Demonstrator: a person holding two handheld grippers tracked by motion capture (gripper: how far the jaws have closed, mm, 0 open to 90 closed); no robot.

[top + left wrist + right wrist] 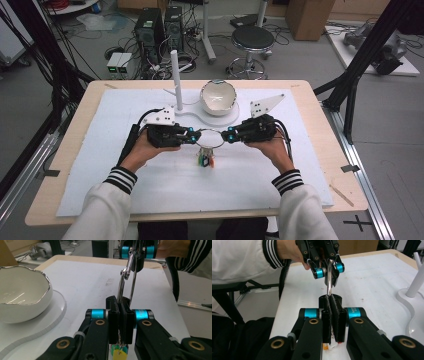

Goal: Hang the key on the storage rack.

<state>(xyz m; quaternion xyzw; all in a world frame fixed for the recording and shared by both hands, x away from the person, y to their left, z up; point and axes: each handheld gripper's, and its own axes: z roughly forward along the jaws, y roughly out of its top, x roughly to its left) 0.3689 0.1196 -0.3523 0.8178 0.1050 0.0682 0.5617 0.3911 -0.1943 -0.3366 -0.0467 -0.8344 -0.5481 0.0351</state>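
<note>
The small coloured tags (205,161) hung beneath the metal ring (210,138) are too small in the high view to be made out singly, and in the left gripper view they are largely hidden behind the closed jaws, a yellow and a green one alone being glimpsed. The white bowl (218,97) with its wavy silvered rim is seen tilted on the white stand (220,118) beside the upright post (176,80), and nothing can be made out inside it. The thin, shiny ring is held above the middle of the white mat (100,150), its left side clamped by the left gripper (190,136) and its right side by the right gripper (229,135), both sets of jaws being pressed tight on the wire.
</note>
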